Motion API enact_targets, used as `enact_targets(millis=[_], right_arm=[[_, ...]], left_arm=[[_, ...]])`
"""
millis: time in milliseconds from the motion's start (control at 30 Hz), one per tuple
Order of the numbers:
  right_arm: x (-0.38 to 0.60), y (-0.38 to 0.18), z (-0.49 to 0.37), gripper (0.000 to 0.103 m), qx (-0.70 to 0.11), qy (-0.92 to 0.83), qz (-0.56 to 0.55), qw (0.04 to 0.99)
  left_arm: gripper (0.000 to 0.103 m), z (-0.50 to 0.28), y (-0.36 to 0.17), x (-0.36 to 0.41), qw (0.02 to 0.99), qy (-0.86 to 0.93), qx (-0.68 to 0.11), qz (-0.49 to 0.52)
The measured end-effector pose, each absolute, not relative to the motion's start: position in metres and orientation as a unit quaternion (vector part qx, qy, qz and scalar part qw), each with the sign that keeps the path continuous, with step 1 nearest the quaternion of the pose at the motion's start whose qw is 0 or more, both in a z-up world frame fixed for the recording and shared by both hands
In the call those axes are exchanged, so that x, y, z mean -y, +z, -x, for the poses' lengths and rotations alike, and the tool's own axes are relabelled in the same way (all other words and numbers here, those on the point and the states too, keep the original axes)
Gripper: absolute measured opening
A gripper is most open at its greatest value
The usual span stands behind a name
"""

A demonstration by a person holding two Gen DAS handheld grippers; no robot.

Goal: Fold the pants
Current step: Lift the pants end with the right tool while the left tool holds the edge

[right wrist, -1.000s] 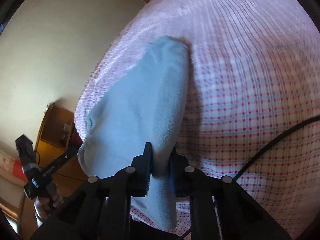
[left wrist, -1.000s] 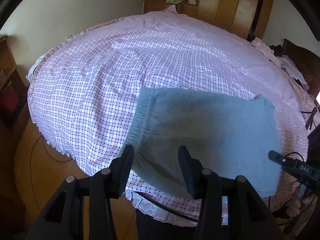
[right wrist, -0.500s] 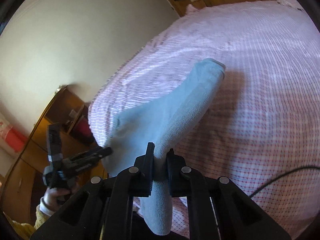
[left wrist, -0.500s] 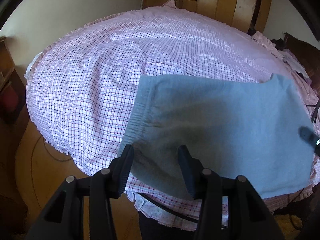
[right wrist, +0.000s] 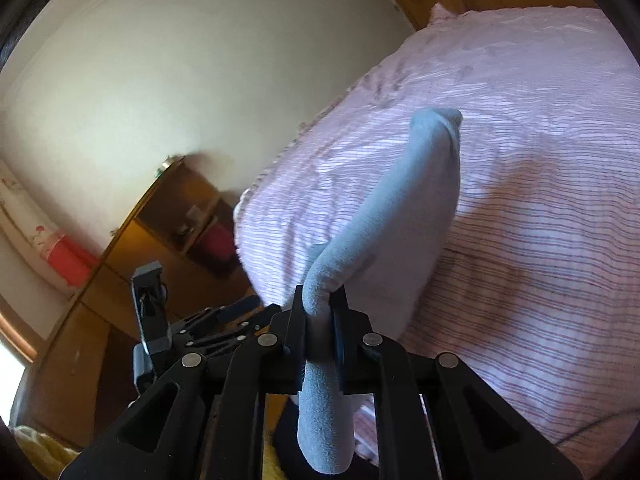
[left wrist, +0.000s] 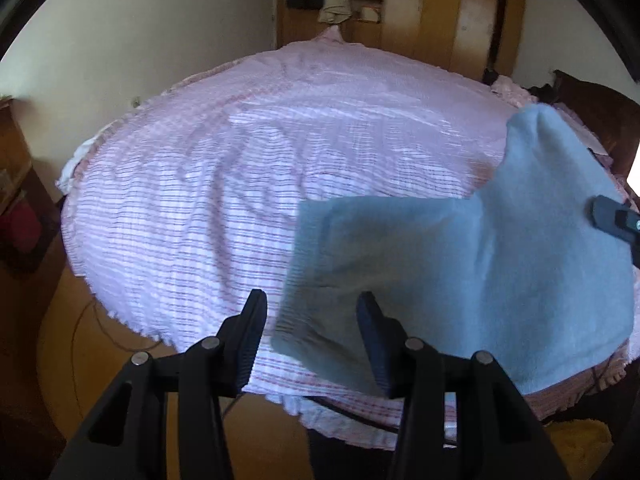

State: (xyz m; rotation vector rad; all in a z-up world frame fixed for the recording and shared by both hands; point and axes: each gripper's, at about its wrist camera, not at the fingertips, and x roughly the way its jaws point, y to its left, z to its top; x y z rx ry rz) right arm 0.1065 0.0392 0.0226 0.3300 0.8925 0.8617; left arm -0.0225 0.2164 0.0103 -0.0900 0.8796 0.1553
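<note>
Pants [left wrist: 460,280]: light blue, soft fleece, elastic waistband at left; right end lifted off the bed, left end resting.

Plain light-blue pants [left wrist: 460,264] lie over a pink-and-white checked bedspread [left wrist: 240,184], beside black fingers [left wrist: 252,332].

Pants [left wrist: 460,276] on bed [left wrist: 240,168] at near edge, toward right corner; right part lifted off bed, clamped in right gripper [right wrist: 319,328]. Left gripper [left wrist: 310,332] straddling near-left corner of pants, apart. Wardrobe [left wrist: 424,12] behind far edge; shelf unit [right wrist: 188,220] left of bed.
</note>
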Motion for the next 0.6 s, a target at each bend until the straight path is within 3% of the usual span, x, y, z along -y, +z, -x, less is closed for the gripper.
enact_targets(millis=[600], right_arm=[[-0.108,0.022,-0.125,0.004,-0.451,0.434,-0.149,0.766]], left_arm=[[0.049,0.024,-0.002,-0.255,0.891,0.104,-0.431,0.092]])
